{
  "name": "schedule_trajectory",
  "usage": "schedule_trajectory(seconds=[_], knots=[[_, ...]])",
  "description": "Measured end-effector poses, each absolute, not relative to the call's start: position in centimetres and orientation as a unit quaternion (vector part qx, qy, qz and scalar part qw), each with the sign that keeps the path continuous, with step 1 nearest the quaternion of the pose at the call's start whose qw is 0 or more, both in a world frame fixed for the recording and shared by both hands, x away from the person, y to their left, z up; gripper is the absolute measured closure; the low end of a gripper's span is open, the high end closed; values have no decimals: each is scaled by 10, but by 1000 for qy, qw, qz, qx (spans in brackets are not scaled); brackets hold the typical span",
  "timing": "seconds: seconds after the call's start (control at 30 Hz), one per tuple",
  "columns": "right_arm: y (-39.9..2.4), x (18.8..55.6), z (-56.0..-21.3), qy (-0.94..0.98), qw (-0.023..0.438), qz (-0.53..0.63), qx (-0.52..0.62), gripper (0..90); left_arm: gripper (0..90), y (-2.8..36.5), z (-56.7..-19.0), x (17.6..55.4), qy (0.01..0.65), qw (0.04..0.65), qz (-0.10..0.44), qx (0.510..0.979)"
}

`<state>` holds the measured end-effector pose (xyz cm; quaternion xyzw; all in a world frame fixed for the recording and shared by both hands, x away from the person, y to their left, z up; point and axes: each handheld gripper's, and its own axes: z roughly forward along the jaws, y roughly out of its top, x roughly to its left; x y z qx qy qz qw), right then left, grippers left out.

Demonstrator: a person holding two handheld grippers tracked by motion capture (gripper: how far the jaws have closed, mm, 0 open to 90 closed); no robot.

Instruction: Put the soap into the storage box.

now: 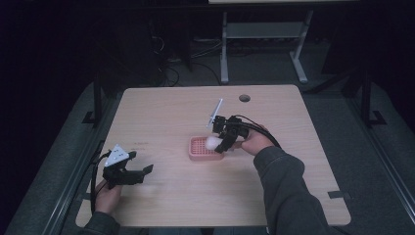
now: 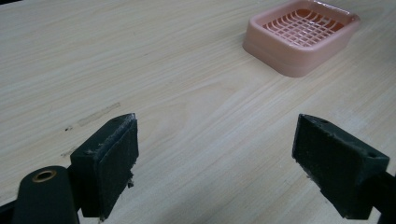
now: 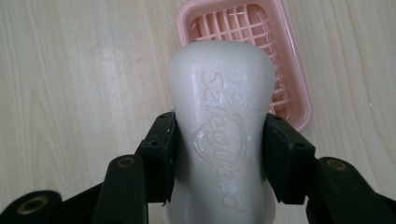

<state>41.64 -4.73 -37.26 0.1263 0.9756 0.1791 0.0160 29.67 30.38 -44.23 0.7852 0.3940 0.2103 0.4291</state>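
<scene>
Right gripper point(image 3: 219, 154) angled down over the pink slotted soap dish point(image 3: 285, 70), jaws clamping a smooth white embossed soap bar point(image 3: 222, 116), seemingly above it; left gripper point(image 2: 215, 163) low near table edge, jaws spread, empty.

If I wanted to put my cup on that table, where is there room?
Bare wood runs along the table's far side, between the pink soap dish and the cable hole. It is crowded at the dish, where the right gripper holds white soap, and around the left gripper.

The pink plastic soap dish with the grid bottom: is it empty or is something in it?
Empty: the pink plastic soap dish shows bare grid; the white soap bar hangs above it.
</scene>
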Motion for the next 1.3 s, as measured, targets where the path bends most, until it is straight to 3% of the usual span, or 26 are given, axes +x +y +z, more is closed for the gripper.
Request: schedule_trajectory(seconds=[1.3], knots=[[-16, 441, -390, 977, 8, 177, 119, 487, 139, 306, -443, 297, 396, 427, 214, 784]])
